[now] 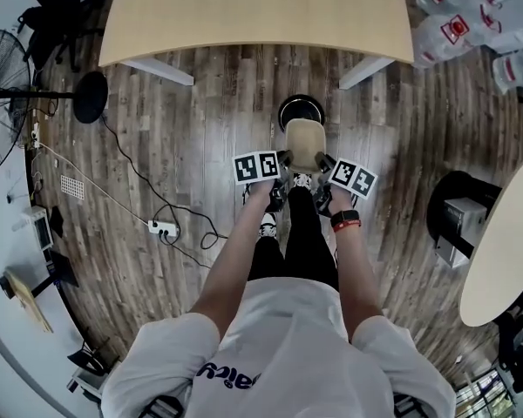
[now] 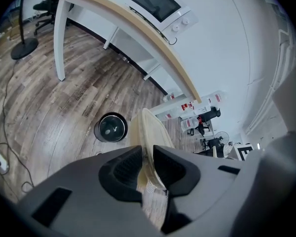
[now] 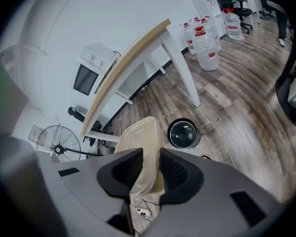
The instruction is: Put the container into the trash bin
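Head view showed me holding the container (image 1: pixel 303 143) out in front of me with my 2 claws, the left claw (image 1: pixel 281 158) on its left edge and the right claw (image 1: pixel 323 163) on its right edge. The beige container hung in the air above the wood floor (image 1: pixel 200 129), and in that view it covered the near side of the round black bin (image 1: pixel 300 105). The bin stood on the floor just in front of the table (image 1: pixel 253 11).

Left gripper view had my left claw (image 2: pixel 147 158) clamped on the container's (image 2: pixel 150 130) thin rim, the bin (image 2: pixel 111 128) beyond it to the left, open at the top. Right gripper view had my right claw (image 3: pixel 151 165) pinching the opposite edge of the container (image 3: pixel 140 135), the bin (image 3: pixel 184 133) beyond it to the right.
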Available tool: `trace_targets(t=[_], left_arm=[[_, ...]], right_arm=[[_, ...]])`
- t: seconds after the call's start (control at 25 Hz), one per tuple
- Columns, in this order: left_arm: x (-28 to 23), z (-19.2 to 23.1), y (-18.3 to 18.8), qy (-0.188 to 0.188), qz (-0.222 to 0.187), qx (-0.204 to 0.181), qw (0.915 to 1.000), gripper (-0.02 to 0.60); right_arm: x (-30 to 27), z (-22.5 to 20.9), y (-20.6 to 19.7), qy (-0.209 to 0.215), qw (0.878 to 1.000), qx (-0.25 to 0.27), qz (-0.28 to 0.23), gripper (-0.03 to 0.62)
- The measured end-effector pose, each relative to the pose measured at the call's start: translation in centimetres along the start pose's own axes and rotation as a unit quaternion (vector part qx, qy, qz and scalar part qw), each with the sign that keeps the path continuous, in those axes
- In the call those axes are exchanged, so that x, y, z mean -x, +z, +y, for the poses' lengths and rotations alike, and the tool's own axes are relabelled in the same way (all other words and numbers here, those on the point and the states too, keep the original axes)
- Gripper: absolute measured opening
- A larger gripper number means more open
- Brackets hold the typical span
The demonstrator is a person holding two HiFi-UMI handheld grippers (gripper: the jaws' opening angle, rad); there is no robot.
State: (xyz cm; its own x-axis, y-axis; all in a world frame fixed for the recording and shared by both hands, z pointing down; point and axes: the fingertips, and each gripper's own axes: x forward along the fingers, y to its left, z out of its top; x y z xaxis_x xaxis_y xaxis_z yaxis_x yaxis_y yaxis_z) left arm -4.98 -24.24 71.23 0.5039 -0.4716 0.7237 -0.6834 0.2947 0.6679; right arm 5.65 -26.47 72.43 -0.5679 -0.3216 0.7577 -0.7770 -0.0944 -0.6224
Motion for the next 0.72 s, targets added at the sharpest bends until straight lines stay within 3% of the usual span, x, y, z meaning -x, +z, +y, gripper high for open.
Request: trace_targets(t=[0.72], left_arm=[[-12.0, 8.0, 1.6, 0.023, 0.012, 0.035, 0.9991, 0.083]], right_arm=[[-12.2, -7.6, 2.0, -0.011, 0.999, 0.003, 0.037, 0.104]])
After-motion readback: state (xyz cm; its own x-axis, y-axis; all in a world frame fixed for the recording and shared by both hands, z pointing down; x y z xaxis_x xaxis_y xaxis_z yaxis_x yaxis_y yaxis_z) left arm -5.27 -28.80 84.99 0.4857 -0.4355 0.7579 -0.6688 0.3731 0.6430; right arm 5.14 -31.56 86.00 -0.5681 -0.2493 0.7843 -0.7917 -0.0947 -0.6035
